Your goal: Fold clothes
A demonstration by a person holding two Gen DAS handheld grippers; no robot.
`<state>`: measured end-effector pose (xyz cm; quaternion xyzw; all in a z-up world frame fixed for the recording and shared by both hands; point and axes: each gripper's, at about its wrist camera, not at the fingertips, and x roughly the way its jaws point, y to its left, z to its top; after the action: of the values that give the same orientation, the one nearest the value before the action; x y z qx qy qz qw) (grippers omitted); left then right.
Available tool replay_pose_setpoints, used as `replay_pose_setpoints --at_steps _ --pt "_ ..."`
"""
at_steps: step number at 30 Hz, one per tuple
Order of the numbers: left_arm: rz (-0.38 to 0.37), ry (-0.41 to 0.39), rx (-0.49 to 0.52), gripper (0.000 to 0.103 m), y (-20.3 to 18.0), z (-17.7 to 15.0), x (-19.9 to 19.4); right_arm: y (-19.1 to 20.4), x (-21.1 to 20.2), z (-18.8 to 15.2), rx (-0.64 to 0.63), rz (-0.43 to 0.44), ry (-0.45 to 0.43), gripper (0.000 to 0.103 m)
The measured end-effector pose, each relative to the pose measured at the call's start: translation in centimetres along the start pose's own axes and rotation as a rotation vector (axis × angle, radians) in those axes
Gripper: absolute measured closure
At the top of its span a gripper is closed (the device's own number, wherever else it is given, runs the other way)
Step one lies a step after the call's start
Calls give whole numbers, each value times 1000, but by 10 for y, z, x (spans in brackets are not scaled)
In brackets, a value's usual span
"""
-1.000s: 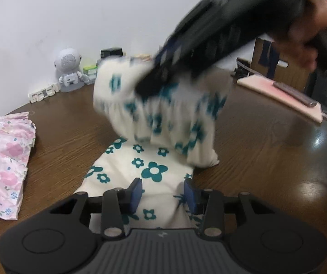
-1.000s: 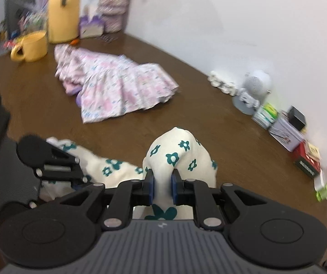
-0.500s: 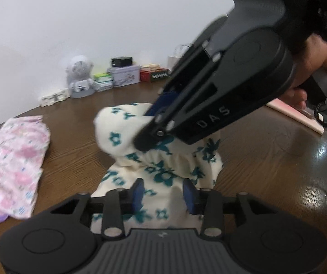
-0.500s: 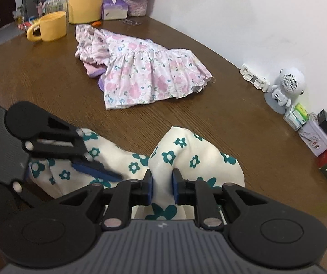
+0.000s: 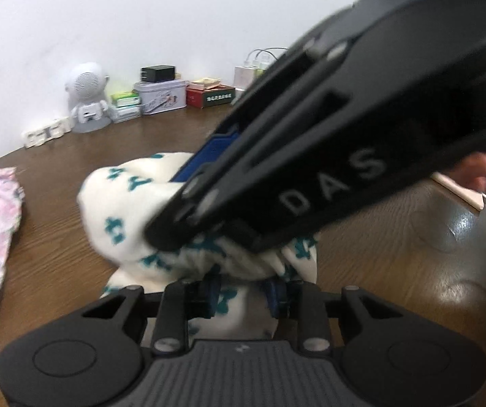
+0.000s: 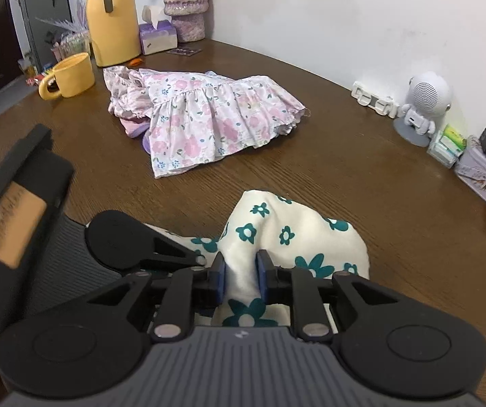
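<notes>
The cream garment with teal flowers (image 6: 297,237) lies on the near part of the brown table (image 6: 395,203), bunched between both tools. The right gripper (image 6: 241,279) pinches a raised fold between narrowly parted pads, probably to carry that end over as a fold. The left gripper (image 5: 244,293) has just been closing; cloth sits between its pads, so it appears to anchor the near end. The long axis seems to run near to far, though bunching obscures it. The pink floral dress (image 6: 209,115) waits far left.
</notes>
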<state>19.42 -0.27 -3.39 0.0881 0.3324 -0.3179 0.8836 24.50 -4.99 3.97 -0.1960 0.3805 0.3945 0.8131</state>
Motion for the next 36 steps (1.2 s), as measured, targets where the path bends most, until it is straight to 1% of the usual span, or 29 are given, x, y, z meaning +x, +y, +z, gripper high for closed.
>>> replay_pose_setpoints --at_steps 2,5,8,10,11,12,13,15,17,18,20,21,23,25,27,31,34,36 --pt "22 -14 2 70 7 -7 -20 0 3 -3 4 15 -6 83" --pt "68 -48 -13 69 18 -18 -51 1 7 -9 9 41 -14 79" --pt "151 -84 -44 69 30 -27 -78 0 11 -14 25 72 -24 75" --pt "211 -116 -82 69 39 -27 -92 0 12 -18 31 98 -39 70" --pt "238 -135 -104 69 43 -26 -97 0 12 -20 32 116 -50 65" --pt "258 -159 -127 69 49 -24 -102 -1 11 -22 40 134 -61 61" --pt "273 -185 -147 69 53 -18 -104 -3 8 -24 50 149 -76 61" --pt "283 -233 -170 71 62 -4 -101 -8 -1 -30 69 192 -120 57" --pt "252 -259 -156 72 68 15 -92 -13 -9 -38 88 229 -153 55" --pt "232 -258 -140 73 67 22 -87 -15 -13 -42 97 244 -166 55" --pt "206 -229 -99 74 60 33 -70 -20 -22 -52 116 272 -189 55" --pt "195 -210 -80 77 56 36 -62 -22 -29 -57 122 287 -205 55" --pt "177 -163 -55 81 47 33 -51 -29 -43 -69 132 305 -241 55" --pt "178 -131 -51 80 42 27 -45 -37 -56 -81 126 273 -259 55" --pt "183 -112 -48 80 43 20 -41 -45 -64 -92 105 210 -262 55" --pt "187 -92 -44 80 44 10 -43 -56 -63 -112 58 120 -194 55" --pt "204 -119 -25 80 38 14 -47 -54 -47 -116 22 93 -147 56" --pt "190 -147 12 77 29 20 -54 -53 -36 -119 16 88 -138 56"
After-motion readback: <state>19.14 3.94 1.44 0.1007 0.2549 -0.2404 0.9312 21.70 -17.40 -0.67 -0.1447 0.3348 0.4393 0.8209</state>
